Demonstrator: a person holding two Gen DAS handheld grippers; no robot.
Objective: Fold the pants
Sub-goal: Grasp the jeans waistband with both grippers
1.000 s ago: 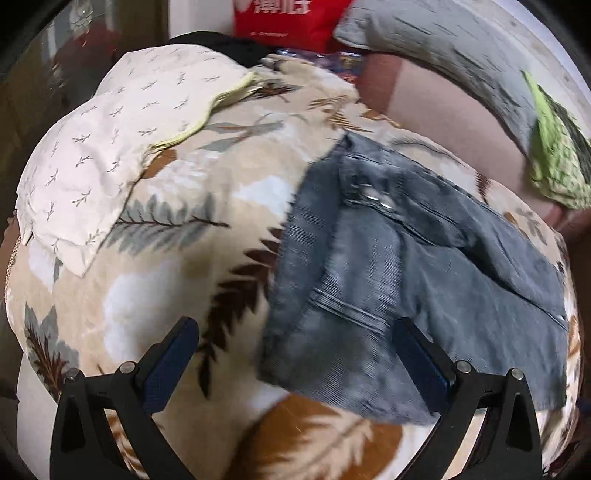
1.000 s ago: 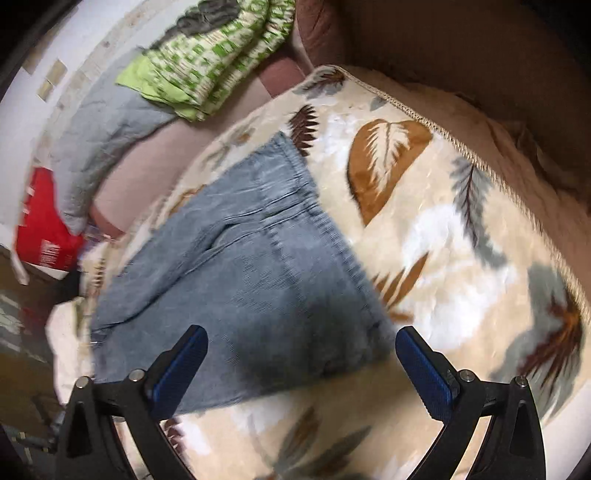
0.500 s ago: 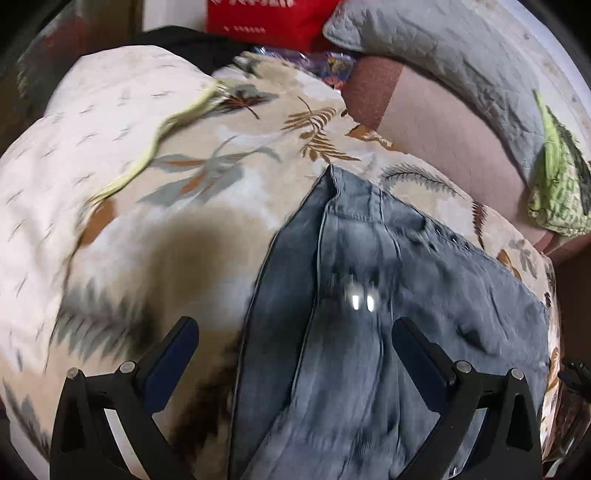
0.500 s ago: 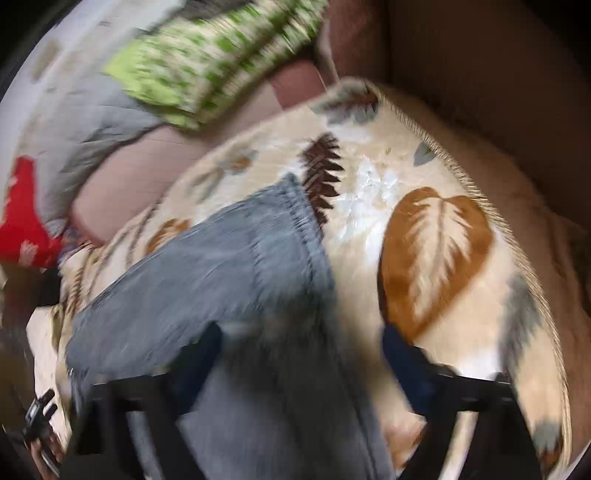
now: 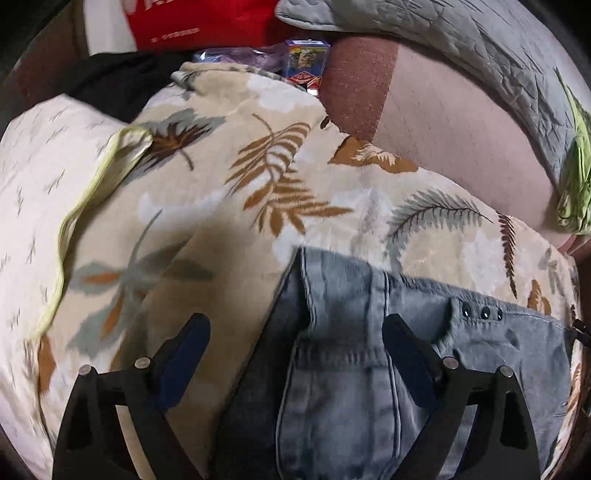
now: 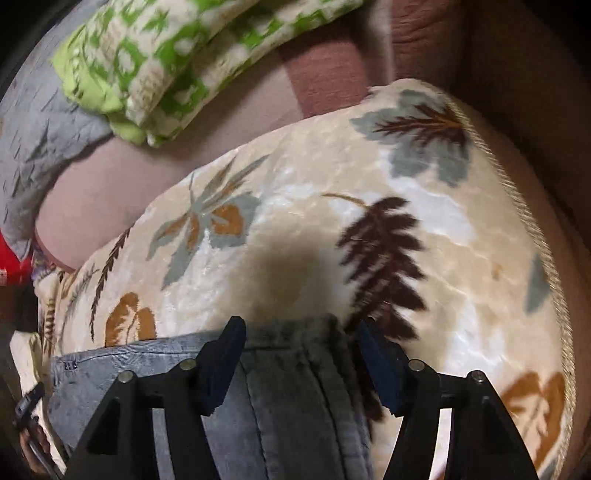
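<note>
Grey-blue denim pants [image 5: 340, 354] lie flat on a cream leaf-print blanket [image 5: 229, 206]. In the left wrist view my left gripper [image 5: 295, 354] is open, its blue-padded fingers [image 5: 184, 354] straddling the pants' left edge close above the cloth. In the right wrist view the pants [image 6: 288, 398] fill the lower middle. My right gripper [image 6: 299, 358] is open, partly closed in, low over the pants' far right corner with the cloth between its fingers [image 6: 225, 362]. I cannot tell whether the pads touch the fabric.
A white patterned pillow [image 5: 33, 192] lies left. A red bag [image 5: 192, 22], a small box [image 5: 306, 62], a grey quilt [image 5: 461, 55] and a green-white cloth [image 6: 177, 62] sit at the back on a pink-brown sofa [image 5: 436, 125]. The blanket's fringed edge [image 6: 532, 229] runs at the right.
Both grippers have moved forward and down to the far edge of the pants. The right gripper's fingers have narrowed around the pants' corner.
</note>
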